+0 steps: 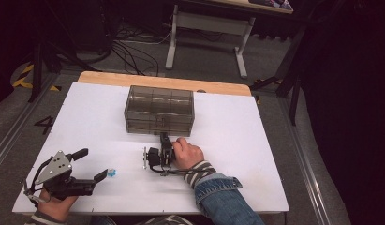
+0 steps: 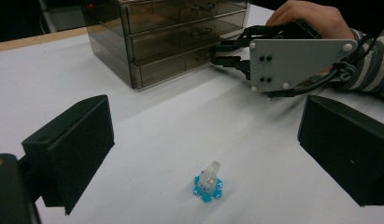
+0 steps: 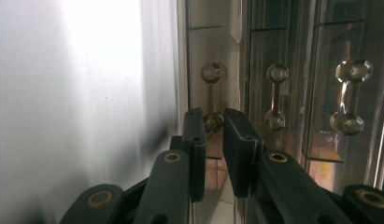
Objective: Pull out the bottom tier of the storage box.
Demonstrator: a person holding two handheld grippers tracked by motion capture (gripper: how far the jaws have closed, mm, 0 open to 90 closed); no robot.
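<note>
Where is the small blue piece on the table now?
In the high view the small blue piece lies on the white table, near its front left, just beyond the left gripper and apart from the drawer box.

one smoked clear drawer chest (image 1: pixel 159 109) with three drawers and three clear handles (image 3: pixel 213 97), one small blue-based clear piece (image 2: pixel 209 183), two grippers: left gripper (image 1: pixel 92 165), right gripper (image 1: pixel 164 137).

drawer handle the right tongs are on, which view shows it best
The right gripper view: the bottom drawer's handle sits close up, its near knob between the right tongs, which are shut on it. The left gripper view shows the handles small, this one hidden behind the tongs. The high view shows the smoky drawer chest with its handles too small to make out.
</note>
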